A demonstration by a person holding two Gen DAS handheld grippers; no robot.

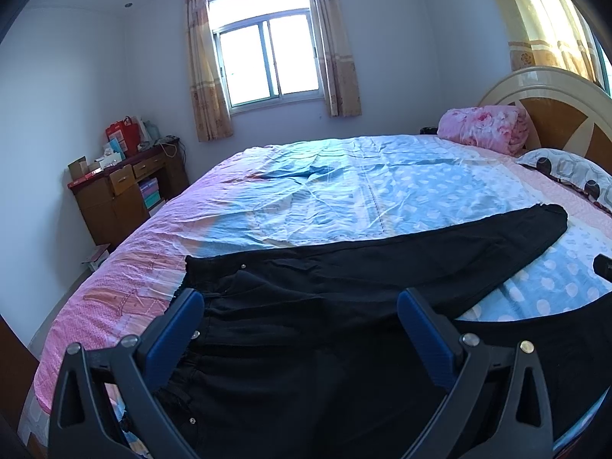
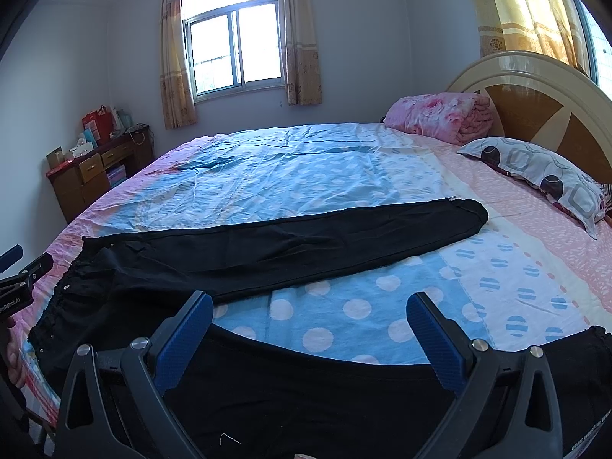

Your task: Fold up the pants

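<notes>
Black pants [image 1: 344, 279] lie spread across the bed, waistband at the left and legs running right. In the right wrist view the far leg [image 2: 306, 241] stretches toward the pillow, and the near leg [image 2: 306, 382] crosses the bed's front edge under my fingers. My left gripper [image 1: 300, 306] hovers open above the waist and hip area, holding nothing. My right gripper [image 2: 310, 302] is open over the near leg and the dotted sheet, also holding nothing. The left gripper [image 2: 23, 267] shows at the left edge of the right wrist view.
The bed [image 2: 344, 160] has a blue and pink dotted sheet. A patterned pillow [image 2: 547, 176] and a folded pink blanket [image 2: 436, 114] lie by the wooden headboard [image 2: 535, 107] at the right. A cluttered wooden desk [image 1: 122, 187] stands by the far left wall, under a window [image 1: 267, 61].
</notes>
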